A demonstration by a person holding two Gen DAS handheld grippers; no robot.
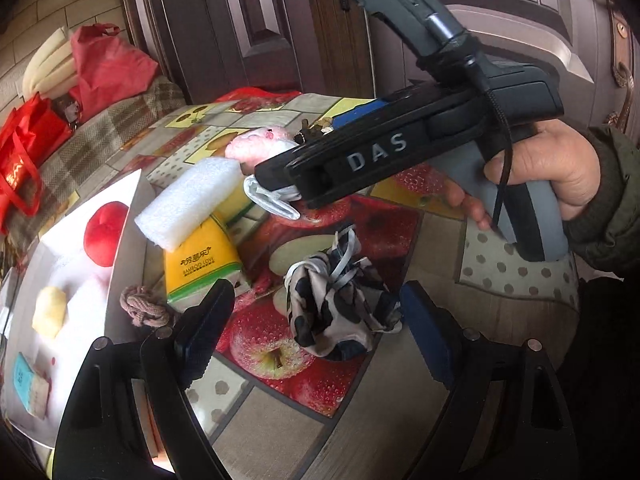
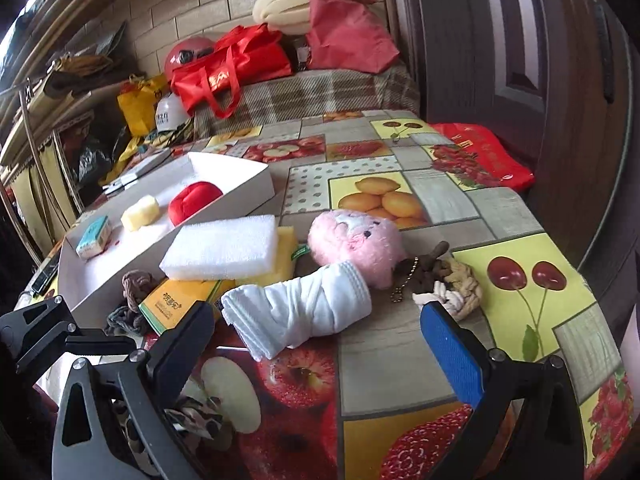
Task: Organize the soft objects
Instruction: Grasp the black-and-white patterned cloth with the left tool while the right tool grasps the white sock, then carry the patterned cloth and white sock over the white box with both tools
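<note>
Black-and-white patterned cloth bundle (image 1: 336, 300) is lying on the fruit-print tablecloth (image 1: 500, 272), sitting between the spread, empty fingers of the left gripper (image 1: 316, 320). Right gripper (image 2: 328, 336) is likewise gaping, nothing held, with the rolled white towel (image 2: 304, 312) lying just ahead between its fingers.

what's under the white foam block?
The foam block rests on a yellow sponge and a yellow tissue pack. Anything else beneath it is covered.
</note>
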